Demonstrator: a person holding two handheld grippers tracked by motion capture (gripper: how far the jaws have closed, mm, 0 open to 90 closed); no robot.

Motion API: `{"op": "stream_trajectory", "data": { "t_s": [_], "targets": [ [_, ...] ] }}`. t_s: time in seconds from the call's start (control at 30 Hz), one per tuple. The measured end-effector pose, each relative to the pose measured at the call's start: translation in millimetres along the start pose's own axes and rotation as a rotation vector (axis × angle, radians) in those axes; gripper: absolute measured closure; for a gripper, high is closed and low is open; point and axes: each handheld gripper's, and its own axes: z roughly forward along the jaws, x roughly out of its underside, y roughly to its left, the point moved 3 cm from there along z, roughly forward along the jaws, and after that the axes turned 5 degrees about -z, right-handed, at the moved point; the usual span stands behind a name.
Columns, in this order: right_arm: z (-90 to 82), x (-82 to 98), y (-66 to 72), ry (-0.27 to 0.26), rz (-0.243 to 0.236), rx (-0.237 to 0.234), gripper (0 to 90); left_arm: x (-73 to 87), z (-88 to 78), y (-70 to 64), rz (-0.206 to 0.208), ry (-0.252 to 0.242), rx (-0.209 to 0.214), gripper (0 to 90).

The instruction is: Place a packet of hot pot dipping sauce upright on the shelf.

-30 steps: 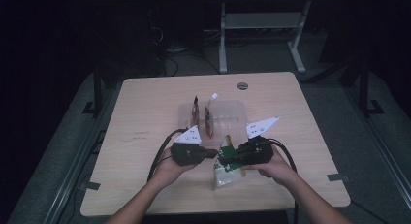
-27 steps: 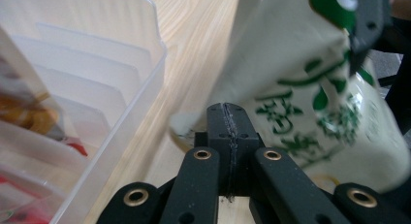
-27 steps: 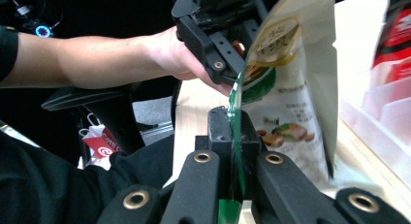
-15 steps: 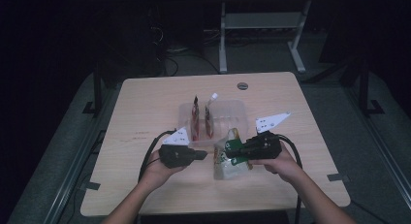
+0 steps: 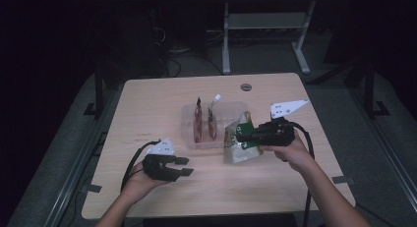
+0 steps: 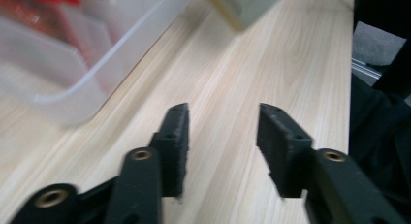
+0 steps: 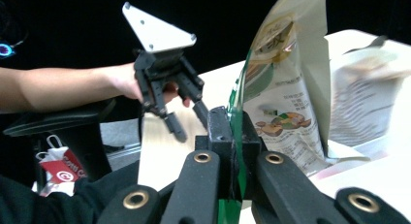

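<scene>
The right gripper (image 5: 244, 133) pinches the green edge of a snack bag (image 5: 238, 147); in the right gripper view its jaws are pressed together on the bag (image 7: 286, 93), which stands up just in front of them. The bag is lifted beside a clear tray (image 5: 189, 138), to this gripper's left in the high view, and two red packets (image 5: 205, 124) stand inside the tray. The left gripper (image 5: 184, 166) is well apart from the bag, low over the table (image 5: 147, 104). Its jaws are spread with nothing between them; in its own view the tray (image 6: 72, 93) lies ahead and to the left of them.
</scene>
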Motion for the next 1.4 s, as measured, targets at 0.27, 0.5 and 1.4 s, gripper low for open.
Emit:
{"op": "stream_trajectory", "data": {
  "t_s": [0.27,0.5,1.4],
  "targets": [
    [-17.9,-17.6,-17.7,-0.030,-0.003,0.067,90.0,9.3,2.2,2.9,-0.016,0.026,-0.019,34.6],
    [-24.1,-27.6,-35.2,-0.030,-0.003,0.116,90.0,11.7,10.7,1.5,0.004,0.071,-0.010,25.3],
    [-11.8,-7.7,-75.8,-0.003,0.076,0.184,90.0,11.7,11.6,3.4,-0.017,0.057,0.011,25.3]
  ]
}}
